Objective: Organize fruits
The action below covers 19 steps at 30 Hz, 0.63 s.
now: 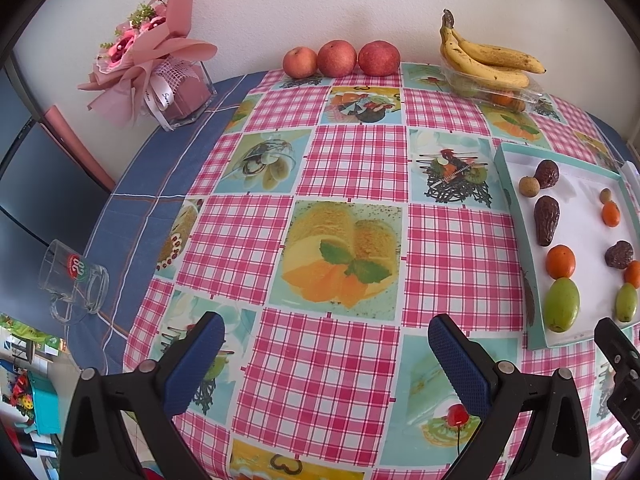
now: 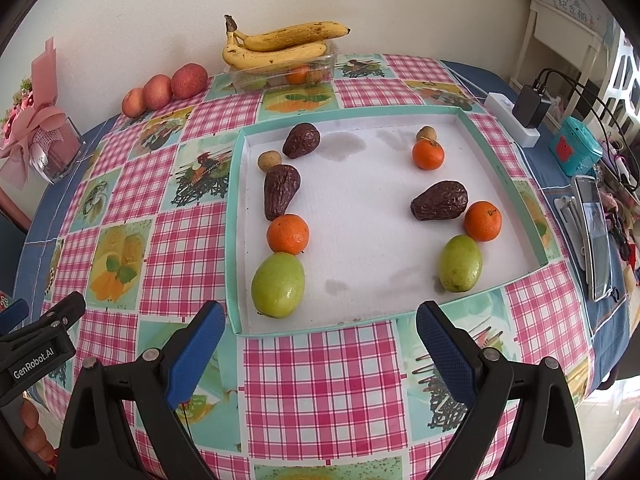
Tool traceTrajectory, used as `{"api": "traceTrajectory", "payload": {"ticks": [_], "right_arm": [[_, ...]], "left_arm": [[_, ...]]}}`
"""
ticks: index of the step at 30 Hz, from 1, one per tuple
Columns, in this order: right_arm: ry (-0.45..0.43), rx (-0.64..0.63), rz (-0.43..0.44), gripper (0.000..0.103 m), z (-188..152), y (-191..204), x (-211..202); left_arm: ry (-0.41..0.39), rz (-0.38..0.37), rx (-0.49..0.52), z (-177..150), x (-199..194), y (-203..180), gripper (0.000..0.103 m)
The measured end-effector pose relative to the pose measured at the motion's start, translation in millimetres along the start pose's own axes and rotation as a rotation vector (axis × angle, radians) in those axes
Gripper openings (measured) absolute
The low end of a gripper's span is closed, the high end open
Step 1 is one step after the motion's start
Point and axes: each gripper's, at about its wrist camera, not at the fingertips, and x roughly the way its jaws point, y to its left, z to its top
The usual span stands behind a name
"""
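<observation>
Only the right wrist view takes in the whole tray [image 2: 240,216], its fruits in two columns, and a phone [image 2: 596,236] beyond; the left view alone shows a tipped glass mug [image 1: 74,280]; both grippers, left [image 1: 326,354] and right [image 2: 320,344], hover spread and empty over the checked tablecloth [image 1: 356,160]; bananas [image 2: 276,46] rest on a clear box by the wall.

Soft, even daylight fills both my views; shadows under the fruit are faint. The fisheye bends the bench [image 2: 320,380] into a dome, corners go black, and the lower-right edge washes out bright.
</observation>
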Motion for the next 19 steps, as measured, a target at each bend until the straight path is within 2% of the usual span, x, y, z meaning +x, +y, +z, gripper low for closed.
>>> {"api": "traceTrajectory", "payload": {"ticks": [19], "right_arm": [[0.004, 0.025, -0.009, 0.097, 2.3, -6.1, -0.5]], "left_arm": [[-0.015, 0.013, 0.000, 1.3, -3.5, 2.0, 0.103]]}}
